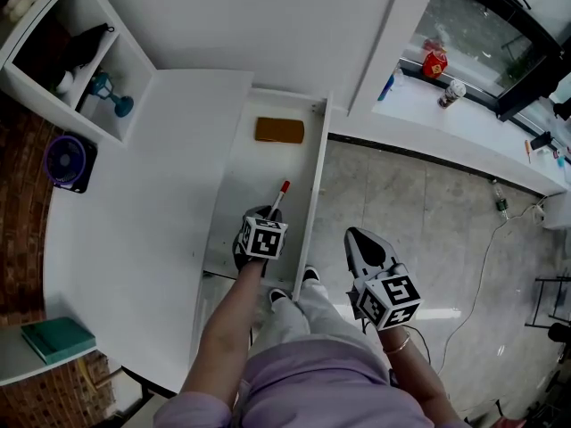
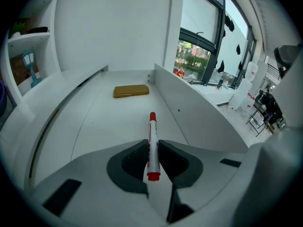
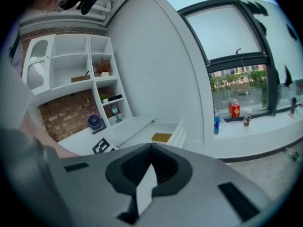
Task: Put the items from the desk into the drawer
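While the left gripper [image 2: 151,148] clamps the red-capped marker [image 2: 152,126] over the open drawer [image 1: 254,176], placing looks underway | yellow block [image 1: 279,129] lies inside | right gripper [image 3: 151,148] closed, empty | next: lower, then release.

Two grippers: left gripper [image 2: 152,144], right gripper [image 3: 151,149]. One marker [image 2: 152,126], red-capped, clamped in the left gripper's jaws. One yellow-brown block [image 2: 131,91], ahead of the left gripper. One drawer [image 1: 243,181]. One green book [image 1: 58,338] and one purple fan [image 1: 67,160], off to the left gripper's left.
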The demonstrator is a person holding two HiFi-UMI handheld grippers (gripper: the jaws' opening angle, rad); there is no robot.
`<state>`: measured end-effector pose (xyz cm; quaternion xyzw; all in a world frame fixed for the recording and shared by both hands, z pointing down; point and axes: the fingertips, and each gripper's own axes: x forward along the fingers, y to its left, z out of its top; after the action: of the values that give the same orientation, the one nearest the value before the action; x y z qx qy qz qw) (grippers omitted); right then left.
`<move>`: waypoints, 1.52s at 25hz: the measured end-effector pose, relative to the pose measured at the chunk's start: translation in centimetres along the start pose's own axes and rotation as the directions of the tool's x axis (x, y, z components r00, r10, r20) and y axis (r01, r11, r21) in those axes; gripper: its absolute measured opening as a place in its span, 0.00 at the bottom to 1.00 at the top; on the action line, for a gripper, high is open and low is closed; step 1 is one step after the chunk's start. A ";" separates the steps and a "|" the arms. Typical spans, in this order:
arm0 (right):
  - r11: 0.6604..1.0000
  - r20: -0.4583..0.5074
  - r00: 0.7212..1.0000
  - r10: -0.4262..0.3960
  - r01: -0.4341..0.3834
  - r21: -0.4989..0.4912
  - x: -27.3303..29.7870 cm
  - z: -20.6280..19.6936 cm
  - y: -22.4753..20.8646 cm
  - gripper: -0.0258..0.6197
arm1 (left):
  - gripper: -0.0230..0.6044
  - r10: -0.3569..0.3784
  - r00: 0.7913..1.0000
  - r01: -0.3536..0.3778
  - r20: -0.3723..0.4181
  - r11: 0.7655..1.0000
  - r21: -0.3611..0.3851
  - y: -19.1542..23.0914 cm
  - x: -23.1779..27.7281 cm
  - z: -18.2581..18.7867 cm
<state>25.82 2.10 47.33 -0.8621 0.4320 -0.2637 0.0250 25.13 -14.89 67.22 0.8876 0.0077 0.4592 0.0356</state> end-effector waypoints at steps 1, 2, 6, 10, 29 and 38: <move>1.000 -0.001 1.000 -0.003 0.003 0.001 0.0 0.0 -0.1 0.04 | 0.14 -0.002 1.000 0.002 -0.007 1.000 0.000 0.0 0.2 -0.2; 1.000 -0.002 1.000 -0.006 0.006 0.002 0.0 0.0 -0.3 0.04 | 0.14 -0.004 1.000 0.004 -0.014 1.000 0.000 -0.1 0.4 -0.3; 1.000 -0.009 1.000 -0.016 0.016 0.007 0.1 -0.2 -0.7 0.04 | 0.14 -0.015 0.999 0.015 -0.042 1.000 0.003 -0.2 1.1 -1.1; 1.000 -0.011 1.000 -0.021 0.021 0.008 0.3 -0.2 -1.0 0.04 | 0.14 -0.020 0.998 0.020 -0.061 1.000 0.003 -0.2 1.7 -1.7; 0.999 -0.023 0.999 -0.028 0.029 0.016 0.5 -0.5 -1.6 0.04 | 0.15 -0.023 0.993 0.025 -0.119 1.000 0.015 0.1 3.0 -3.8; 1.000 -0.019 1.000 0.002 -0.002 0.002 0.4 -0.2 -1.1 0.04 | 0.19 -0.024 0.996 0.022 -0.085 0.999 -0.024 0.4 2.0 -3.1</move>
<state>26.77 2.53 47.95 -0.8592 0.4328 -0.2722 0.0221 23.77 -14.99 70.62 0.8666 0.0142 0.4963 0.0506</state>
